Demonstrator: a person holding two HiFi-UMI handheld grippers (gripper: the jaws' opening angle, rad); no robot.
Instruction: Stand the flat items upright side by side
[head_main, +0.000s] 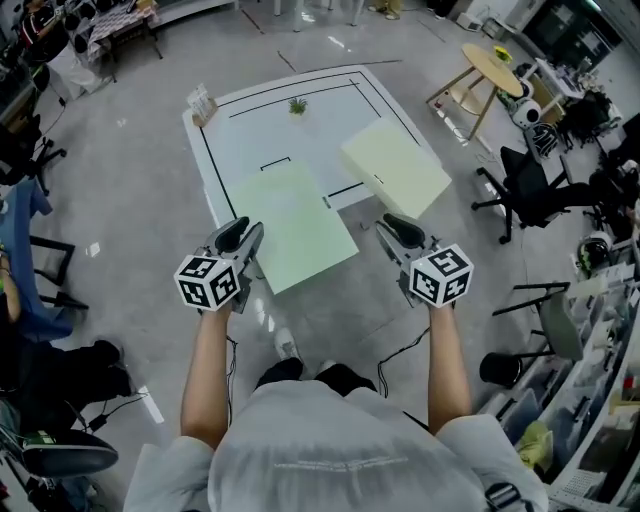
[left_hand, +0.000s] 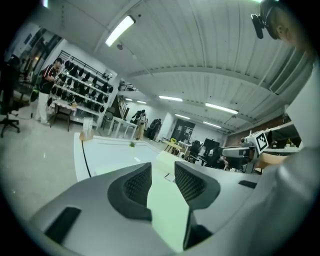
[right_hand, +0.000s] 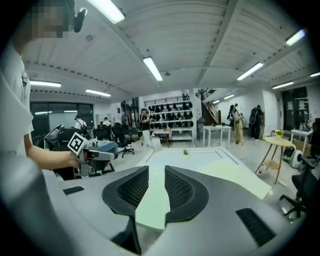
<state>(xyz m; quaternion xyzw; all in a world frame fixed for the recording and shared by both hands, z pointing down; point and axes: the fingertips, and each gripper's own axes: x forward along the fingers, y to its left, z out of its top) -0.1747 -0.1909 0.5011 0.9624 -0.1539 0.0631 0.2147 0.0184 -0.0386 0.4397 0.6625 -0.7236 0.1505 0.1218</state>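
The white worktop (head_main: 260, 130), marked with black lines, stands low on the grey floor. Two flat boards lie flat on it, neither upright. The pale green board (head_main: 295, 225) lies at the near left, and its near corner hangs over the worktop's near edge. The pale yellow board (head_main: 395, 165) lies to the right and a little farther off, overhanging the right edge. The two boards are close but apart.

The left gripper (head_main: 240, 232) hovers just at the green board's near left edge. Its jaws stand apart with nothing pressed between them; the green surface shows through the gap. The right gripper (head_main: 395, 225) hangs beside the green board's near right corner, near the yellow board's near edge. Its jaws are also parted and hold nothing.

A small green plant (head_main: 297, 105) stands at the far middle of the worktop. A small box (head_main: 202, 103) sits on the far left corner.
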